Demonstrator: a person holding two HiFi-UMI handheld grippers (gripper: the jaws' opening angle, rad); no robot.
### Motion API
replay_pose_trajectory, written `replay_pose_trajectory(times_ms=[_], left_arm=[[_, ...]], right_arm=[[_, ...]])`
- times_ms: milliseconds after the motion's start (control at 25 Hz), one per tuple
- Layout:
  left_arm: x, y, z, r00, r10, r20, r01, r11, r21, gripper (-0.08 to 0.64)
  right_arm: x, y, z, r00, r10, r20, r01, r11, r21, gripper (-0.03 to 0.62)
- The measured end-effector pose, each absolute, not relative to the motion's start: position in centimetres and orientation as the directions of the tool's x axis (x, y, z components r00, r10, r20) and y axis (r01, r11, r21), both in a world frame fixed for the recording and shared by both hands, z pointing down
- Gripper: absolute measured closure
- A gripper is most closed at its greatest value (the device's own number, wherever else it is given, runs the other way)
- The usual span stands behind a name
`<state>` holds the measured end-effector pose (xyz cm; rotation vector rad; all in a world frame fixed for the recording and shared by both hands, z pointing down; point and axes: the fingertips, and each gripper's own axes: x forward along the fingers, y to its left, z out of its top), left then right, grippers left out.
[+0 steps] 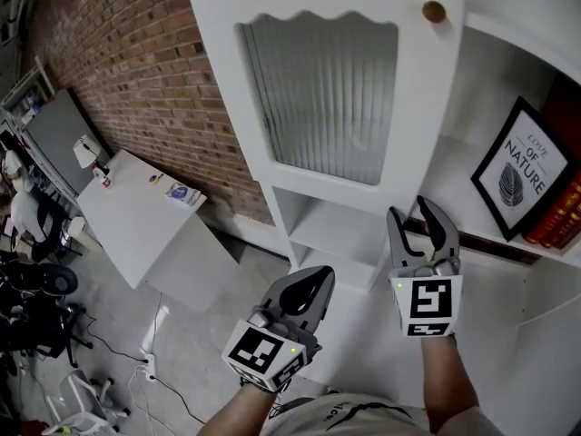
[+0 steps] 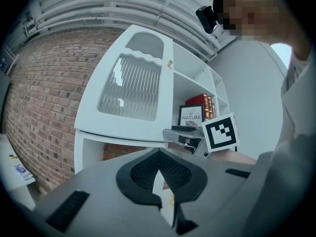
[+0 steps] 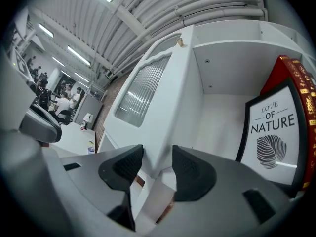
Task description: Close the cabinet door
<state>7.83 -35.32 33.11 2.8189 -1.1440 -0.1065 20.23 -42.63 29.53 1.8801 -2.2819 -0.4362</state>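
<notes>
Brick wall (image 1: 136, 71) is seen behind a white cabinet (image 1: 454, 184), and a grey floor (image 1: 182, 334) lies below. To the left, a white counter (image 1: 136, 216) is set against the wall, with a few small items on it that are too small to tell apart.

The door (image 1: 218, 62) is hinged on the cabinet's left side and stands open, swung out from the shelves. A ribbed glass panel (image 1: 322, 98) is set into it beneath a wavy top rail. A round wooden knob (image 1: 434, 11) is fitted near the door's free edge. On the exposed shelf, a framed print (image 1: 522, 171) is propped leaning back, with red books (image 1: 563, 212) standing just beside it on the right.

The right gripper (image 1: 410, 212) is held level at the door's lower corner on the free-edge side. In the right gripper view its jaws are spread, with the door's edge standing between the two pads. The pads are not seen to clamp it, and whether either pad touches the panel cannot be told.

The left gripper (image 1: 318, 280) is held lower and to the left, below the door and apart from it. In the left gripper view its jaws are pressed together, with nothing between them.
</notes>
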Motion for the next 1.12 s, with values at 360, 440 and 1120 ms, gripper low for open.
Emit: replay_pose_trajectory(times_ms=[360,440,1120], left_arm=[[6.5,-34.3,33.1,0.705,-0.709,-0.029,-0.701,-0.703,0.118,0.549],[5.9,-33.9,33.0,0.7,-0.714,-0.028,-0.706,-0.698,0.119,0.549],[-1.8,-27.8,33.6,0.692,-0.721,-0.032,-0.712,-0.69,0.13,0.549]], right_arm=[[20.8,-42.0,29.9,-0.154,-0.984,-0.084,-0.945,0.122,0.304,0.411],[20.6,-41.5,29.7,-0.146,-0.984,-0.099,-0.949,0.112,0.294,0.411],[9.1,-32.8,32.6,-0.36,-0.933,-0.026,-0.928,0.354,0.116,0.468]])
